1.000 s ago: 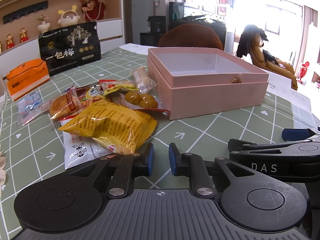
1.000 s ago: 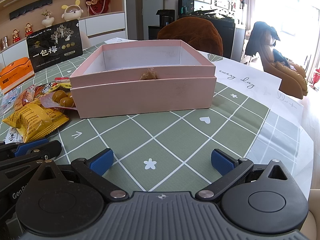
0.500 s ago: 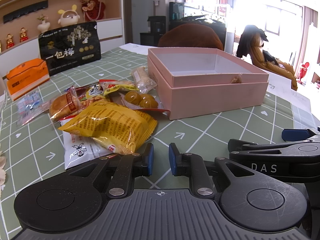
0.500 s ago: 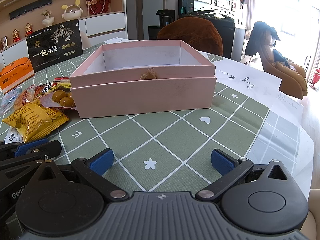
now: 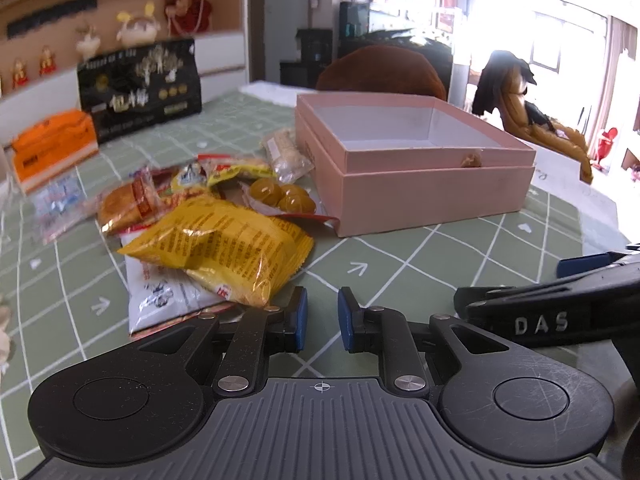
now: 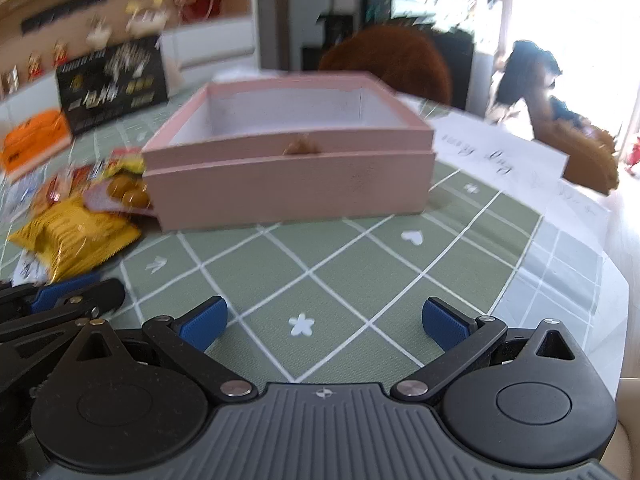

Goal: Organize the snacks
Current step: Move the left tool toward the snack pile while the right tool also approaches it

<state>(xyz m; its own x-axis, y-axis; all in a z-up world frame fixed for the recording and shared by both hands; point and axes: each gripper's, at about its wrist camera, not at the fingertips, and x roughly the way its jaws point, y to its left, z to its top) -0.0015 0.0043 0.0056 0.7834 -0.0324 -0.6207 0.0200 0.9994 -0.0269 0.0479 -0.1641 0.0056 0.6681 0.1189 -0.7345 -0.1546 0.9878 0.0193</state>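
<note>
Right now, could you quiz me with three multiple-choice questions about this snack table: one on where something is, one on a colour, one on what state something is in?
1. Where does the pile of snacks lie relative to the pink box?
A. inside it
B. on the table to its left
C. stacked on its rim

2. What colour is the big crinkly snack bag nearest the left gripper?
A. yellow
B. purple
C. white

3. How do the fingers of the right gripper stand?
A. clamped on a packet
B. pressed together
C. spread wide, holding nothing

Answers:
1 B, the packets sit on the green tablecloth beside the box's left wall.
2 A, its wrapper is bright yellow.
3 C, bare cloth shows between its blue pads.
</note>
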